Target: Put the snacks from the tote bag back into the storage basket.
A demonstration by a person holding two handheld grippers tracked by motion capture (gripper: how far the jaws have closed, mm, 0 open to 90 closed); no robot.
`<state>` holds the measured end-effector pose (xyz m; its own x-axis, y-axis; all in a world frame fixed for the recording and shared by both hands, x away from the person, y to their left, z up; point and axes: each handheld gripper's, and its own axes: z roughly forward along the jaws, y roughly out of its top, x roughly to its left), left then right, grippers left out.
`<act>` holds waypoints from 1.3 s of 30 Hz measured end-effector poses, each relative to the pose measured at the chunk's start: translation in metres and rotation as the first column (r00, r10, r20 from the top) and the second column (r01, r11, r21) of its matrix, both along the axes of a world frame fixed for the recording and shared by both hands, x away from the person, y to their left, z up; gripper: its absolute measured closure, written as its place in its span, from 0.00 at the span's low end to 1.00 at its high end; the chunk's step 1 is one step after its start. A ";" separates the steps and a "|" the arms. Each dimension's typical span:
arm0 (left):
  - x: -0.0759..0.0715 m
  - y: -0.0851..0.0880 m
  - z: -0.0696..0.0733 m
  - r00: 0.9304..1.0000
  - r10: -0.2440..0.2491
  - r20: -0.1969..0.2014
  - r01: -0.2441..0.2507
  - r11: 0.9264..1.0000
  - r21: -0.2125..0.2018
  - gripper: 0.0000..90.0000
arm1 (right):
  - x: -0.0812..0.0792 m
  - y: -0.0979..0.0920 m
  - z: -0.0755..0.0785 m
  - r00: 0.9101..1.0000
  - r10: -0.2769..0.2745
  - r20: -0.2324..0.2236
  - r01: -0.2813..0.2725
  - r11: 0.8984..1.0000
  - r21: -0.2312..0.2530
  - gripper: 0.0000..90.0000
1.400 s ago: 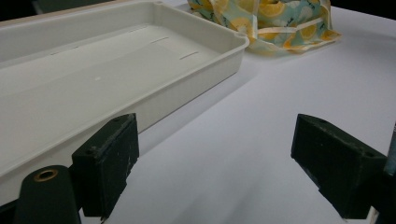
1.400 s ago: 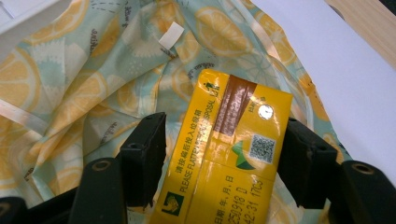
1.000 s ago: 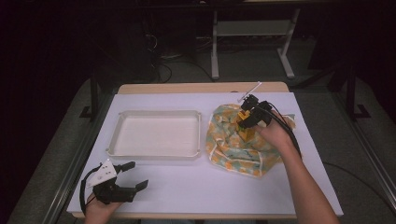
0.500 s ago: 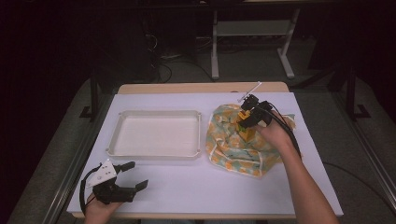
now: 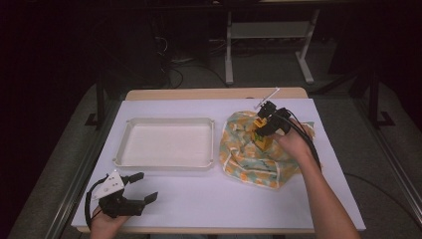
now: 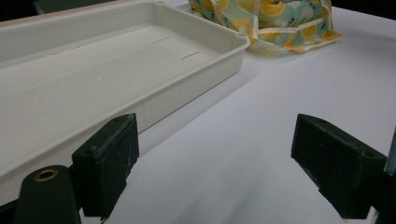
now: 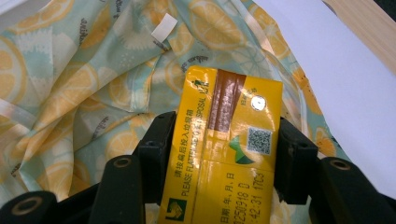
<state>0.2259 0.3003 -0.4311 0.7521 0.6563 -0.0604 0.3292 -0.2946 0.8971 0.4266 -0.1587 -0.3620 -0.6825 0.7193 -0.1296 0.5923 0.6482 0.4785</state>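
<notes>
White tabletop (image 5: 209, 209): right tool (image 7: 219, 154), just closing, clamps the yellow drink carton (image 7: 224, 154) over the lemon-print cloth bag (image 5: 249, 154) at three o'clock; transfer to the white tray (image 5: 166, 164) remains. Left tool (image 5: 130, 191) idles released.

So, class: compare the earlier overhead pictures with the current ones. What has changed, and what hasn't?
The right gripper's jaws have just been closing and now clamp the yellow carton above the lemon-print bag. The left gripper, jaws open, the white tray and both hands kept their places.
</notes>
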 end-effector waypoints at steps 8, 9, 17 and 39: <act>0.000 0.000 0.000 1.000 0.000 0.001 0.000 1.000 0.002 0.17 | -0.001 -0.001 0.000 1.000 0.008 0.001 -0.008 1.000 0.004 0.53; 0.000 0.000 0.000 1.000 -0.001 0.001 0.001 1.000 0.001 0.17 | -0.001 -0.001 0.000 1.000 0.008 0.000 -0.008 1.000 0.003 0.54; 0.000 0.001 0.000 1.000 0.000 0.000 0.000 1.000 -0.003 0.17 | -0.001 -0.001 0.001 1.000 0.017 -0.003 -0.017 1.000 0.010 0.54; 0.000 0.001 0.000 1.000 0.002 0.000 -0.002 1.000 -0.001 0.17 | -0.007 -0.010 0.013 0.999 0.038 0.009 -0.039 0.998 0.044 0.55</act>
<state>0.2257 0.3008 -0.4309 0.7507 0.6578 -0.0612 0.3298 -0.2929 0.8975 0.4199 -0.1685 -0.3487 -0.7089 0.6976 -0.1039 0.5630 0.6484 0.5124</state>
